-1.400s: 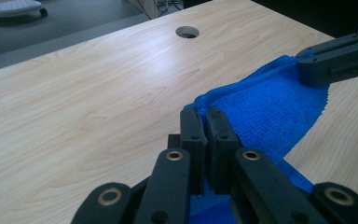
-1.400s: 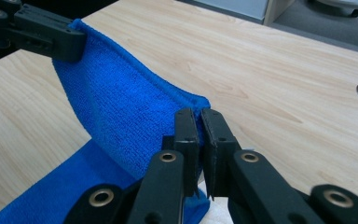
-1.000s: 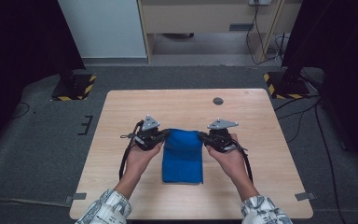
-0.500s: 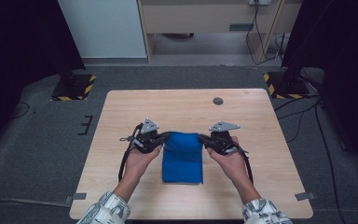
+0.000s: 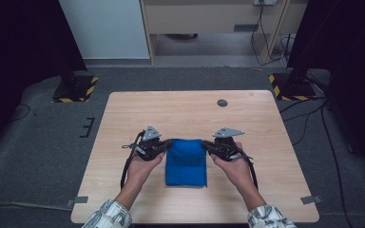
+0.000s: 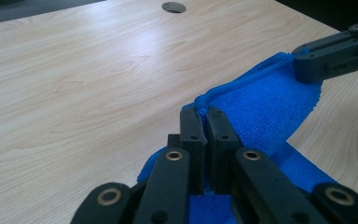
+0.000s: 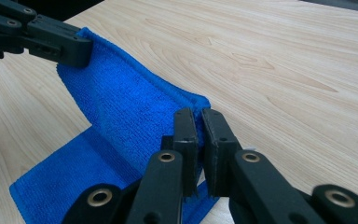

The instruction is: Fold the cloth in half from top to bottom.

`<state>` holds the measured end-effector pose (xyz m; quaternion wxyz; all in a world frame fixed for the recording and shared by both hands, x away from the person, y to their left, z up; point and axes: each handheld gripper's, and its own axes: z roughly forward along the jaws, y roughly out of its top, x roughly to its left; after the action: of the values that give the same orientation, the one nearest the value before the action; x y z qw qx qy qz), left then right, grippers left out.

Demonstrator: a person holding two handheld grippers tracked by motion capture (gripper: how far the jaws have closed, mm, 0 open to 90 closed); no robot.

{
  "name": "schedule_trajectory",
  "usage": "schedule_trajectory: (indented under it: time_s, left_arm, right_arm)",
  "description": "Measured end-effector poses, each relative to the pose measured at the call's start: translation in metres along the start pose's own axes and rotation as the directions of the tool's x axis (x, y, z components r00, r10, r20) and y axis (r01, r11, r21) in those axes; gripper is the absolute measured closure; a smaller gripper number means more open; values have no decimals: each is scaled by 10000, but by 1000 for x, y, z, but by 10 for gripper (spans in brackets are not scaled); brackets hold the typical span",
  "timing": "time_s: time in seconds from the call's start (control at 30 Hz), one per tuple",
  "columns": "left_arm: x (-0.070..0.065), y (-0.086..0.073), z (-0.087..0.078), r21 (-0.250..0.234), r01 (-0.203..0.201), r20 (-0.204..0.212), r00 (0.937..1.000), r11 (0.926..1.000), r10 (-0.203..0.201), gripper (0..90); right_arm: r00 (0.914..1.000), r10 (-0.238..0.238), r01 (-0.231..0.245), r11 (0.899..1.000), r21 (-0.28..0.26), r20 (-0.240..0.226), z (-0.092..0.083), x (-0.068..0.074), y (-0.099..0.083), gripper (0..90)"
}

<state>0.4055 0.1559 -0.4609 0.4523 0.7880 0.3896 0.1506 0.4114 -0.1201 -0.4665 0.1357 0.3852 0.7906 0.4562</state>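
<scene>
A blue cloth (image 5: 185,164) lies in the middle of the wooden table (image 5: 123,118), its far edge lifted off the top. My left gripper (image 5: 167,142) is shut on the far left corner of the cloth (image 6: 261,102); in the left gripper view my left gripper (image 6: 204,114) pinches the hem between its black jaws. My right gripper (image 5: 206,144) is shut on the far right corner, and in the right gripper view my right gripper (image 7: 199,116) clamps the cloth (image 7: 121,116). The near part of the cloth rests flat on the table. Each gripper view shows the other gripper's jaws on the opposite corner.
A round cable hole (image 5: 222,102) sits in the table near its far edge. A hand holds each gripper, with the forearms coming in from the near edge. Black stands with striped bases (image 5: 73,89) stand on the floor beyond the table.
</scene>
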Motion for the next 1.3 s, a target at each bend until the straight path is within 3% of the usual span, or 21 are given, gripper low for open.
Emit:
schedule_trajectory:
  time_s: [1.3]
  left_arm:
    - [-7,-23,-2,262,-48,222,9997,9996,42,863]
  right_arm:
    - [9995,-71,80,9996,253,-320,-1,7,-25,816]
